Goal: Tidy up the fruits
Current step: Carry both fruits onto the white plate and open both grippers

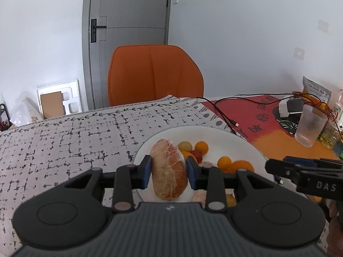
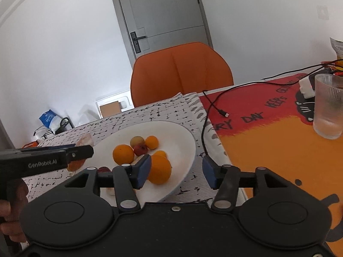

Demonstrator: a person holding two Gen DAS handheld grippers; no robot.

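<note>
Mid-sort: I've got the peeled pink pomelo segment [image 1: 169, 169] pinched in my left gripper [image 1: 169, 171], pads tight on both sides, held just over the white ceramic plate [image 1: 242, 143]. Next I'd say it needs a clear spot on the plate, w/o knocking the small oranges [image 1: 224, 162]. Right gripper [image 2: 176, 172] stands open & empty, its left pad just beside the big orange [image 2: 159, 169] at the plate's near edge.

Right gripper [image 2: 176, 172] fingers spread empty over white plate [image 2: 184, 141] of oranges [image 2: 159, 172].
</note>
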